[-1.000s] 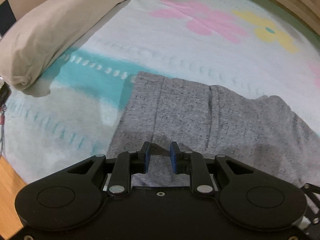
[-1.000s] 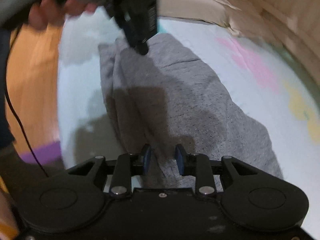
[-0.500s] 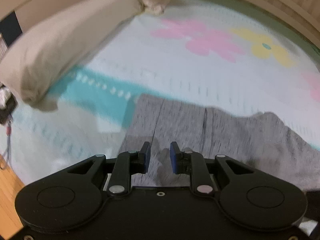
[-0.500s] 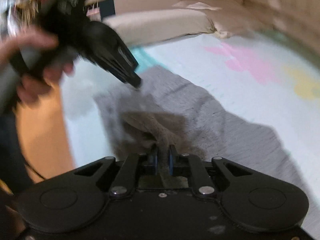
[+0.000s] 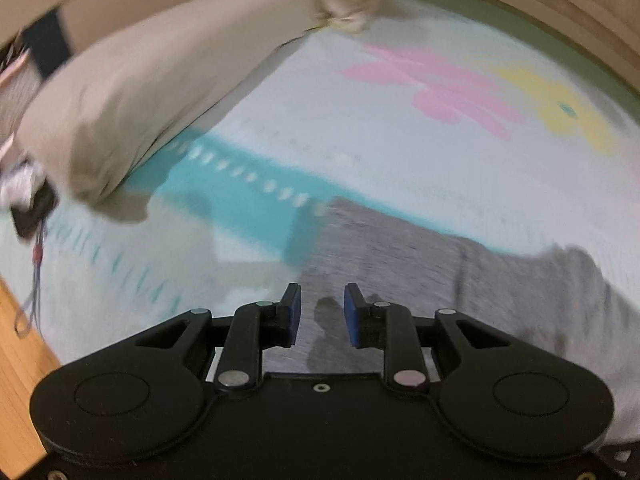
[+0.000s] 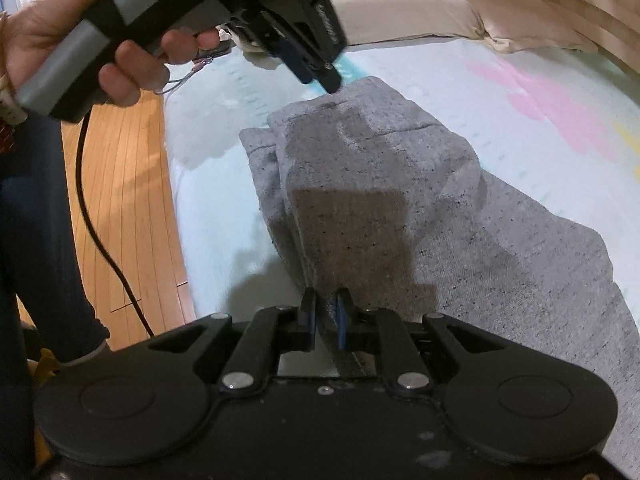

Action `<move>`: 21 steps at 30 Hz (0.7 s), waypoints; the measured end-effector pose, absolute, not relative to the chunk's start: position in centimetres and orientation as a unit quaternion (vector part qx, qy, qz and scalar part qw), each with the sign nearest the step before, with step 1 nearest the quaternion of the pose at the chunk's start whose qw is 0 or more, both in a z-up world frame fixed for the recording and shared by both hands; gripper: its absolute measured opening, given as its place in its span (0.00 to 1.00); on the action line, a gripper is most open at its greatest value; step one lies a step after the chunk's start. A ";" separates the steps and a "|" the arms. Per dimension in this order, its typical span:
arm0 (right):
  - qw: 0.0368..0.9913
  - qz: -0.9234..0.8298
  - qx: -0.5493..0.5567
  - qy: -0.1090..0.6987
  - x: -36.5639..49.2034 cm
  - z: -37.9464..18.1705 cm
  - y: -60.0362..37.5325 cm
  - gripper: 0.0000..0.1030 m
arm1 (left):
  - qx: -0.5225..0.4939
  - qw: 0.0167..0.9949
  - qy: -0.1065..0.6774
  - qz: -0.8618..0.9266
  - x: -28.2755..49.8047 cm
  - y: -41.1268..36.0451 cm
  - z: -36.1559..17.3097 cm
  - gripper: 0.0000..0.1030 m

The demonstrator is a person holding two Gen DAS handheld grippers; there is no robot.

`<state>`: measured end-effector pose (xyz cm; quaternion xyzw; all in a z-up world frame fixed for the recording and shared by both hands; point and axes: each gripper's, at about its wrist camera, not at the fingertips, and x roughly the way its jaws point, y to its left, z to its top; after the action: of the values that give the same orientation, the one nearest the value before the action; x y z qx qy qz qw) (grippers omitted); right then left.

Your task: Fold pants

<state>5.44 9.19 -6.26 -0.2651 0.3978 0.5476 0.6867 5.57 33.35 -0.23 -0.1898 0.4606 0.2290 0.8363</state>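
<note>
Grey pants on the bed; your right hand-held gripper clamps them, your left is opening.

Left wrist view: your left hand-held gripper [image 5: 320,306] has jaws apart and widening above the pants [image 5: 500,292], nothing between them; a beige pillow [image 5: 152,92] lies beyond. Right wrist view alone shows your right hand-held gripper [image 6: 325,312] pinching a raised fold of the pants [image 6: 380,184], and your hand [image 6: 80,40] holding the other gripper just above the cloth's far corner, beside the wooden floor [image 6: 128,200].

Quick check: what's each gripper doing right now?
Left gripper: jaws opening, nothing pinched, above the pants.
Right gripper: shut on a fold of the pants.
</note>
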 end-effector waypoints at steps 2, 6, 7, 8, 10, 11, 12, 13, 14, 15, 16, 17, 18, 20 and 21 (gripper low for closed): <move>0.686 0.547 -0.267 0.399 5.4 -6.4 9.3 0.11 | -0.217 0.830 0.458 0.231 5.3 34.6 -0.6 0.34; 0.686 0.545 -0.265 0.403 5.6 -6.3 9.4 0.11 | -0.230 0.823 0.472 0.218 5.6 35.3 -1.9 0.34; 0.686 0.544 -0.264 0.404 5.7 -6.3 9.4 0.11 | -0.230 0.820 0.479 0.212 5.7 35.2 -2.2 0.35; 0.687 0.544 -0.264 0.404 5.7 -6.3 9.4 0.11 | -0.229 0.817 0.487 0.206 5.9 35.0 -2.5 0.35; 0.687 0.544 -0.264 0.404 5.7 -6.3 9.4 0.11 | -0.218 0.814 0.497 0.208 6.0 34.7 -2.9 0.36; 0.687 0.544 -0.263 0.403 5.7 -6.2 9.4 0.11 | -0.210 0.813 0.498 0.216 5.9 34.6 -3.0 0.38; 0.688 0.543 -0.263 0.404 5.7 -6.2 9.4 0.11 | -0.206 0.812 0.497 0.225 5.7 34.5 -3.0 0.38; 0.688 0.543 -0.263 0.403 5.7 -6.2 9.3 0.11 | -0.208 0.809 0.497 0.233 5.5 34.6 -2.9 0.38; 0.688 0.543 -0.263 0.403 5.6 -6.2 9.3 0.11 | -0.214 0.807 0.496 0.239 5.0 34.7 -2.8 0.38; 0.688 0.543 -0.264 0.402 5.6 -6.2 9.3 0.11 | -0.228 0.805 0.492 0.241 4.5 34.8 -2.6 0.38; 0.688 0.544 -0.264 0.402 5.6 -6.2 9.3 0.11 | -0.246 0.803 0.488 0.237 3.8 34.8 -2.5 0.39; 0.686 0.545 -0.265 0.402 5.6 -6.3 9.3 0.11 | -0.262 0.802 0.486 0.230 3.3 34.7 -2.4 0.40; 0.686 0.545 -0.266 0.402 5.6 -6.3 9.4 0.11 | -0.274 0.801 0.485 0.219 2.8 34.6 -2.4 0.41; 0.685 0.545 -0.270 0.401 5.5 -6.5 9.6 0.12 | -0.290 0.796 0.491 0.201 2.1 34.1 -2.5 0.43; 0.686 0.544 -0.270 0.402 5.7 -6.5 9.7 0.12 | -0.299 0.792 0.494 0.196 1.9 34.0 -2.7 0.44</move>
<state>5.65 9.74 -6.50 -0.2702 0.4017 0.5435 0.6857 1.93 33.96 -2.73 -0.2994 0.4942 0.1962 0.7922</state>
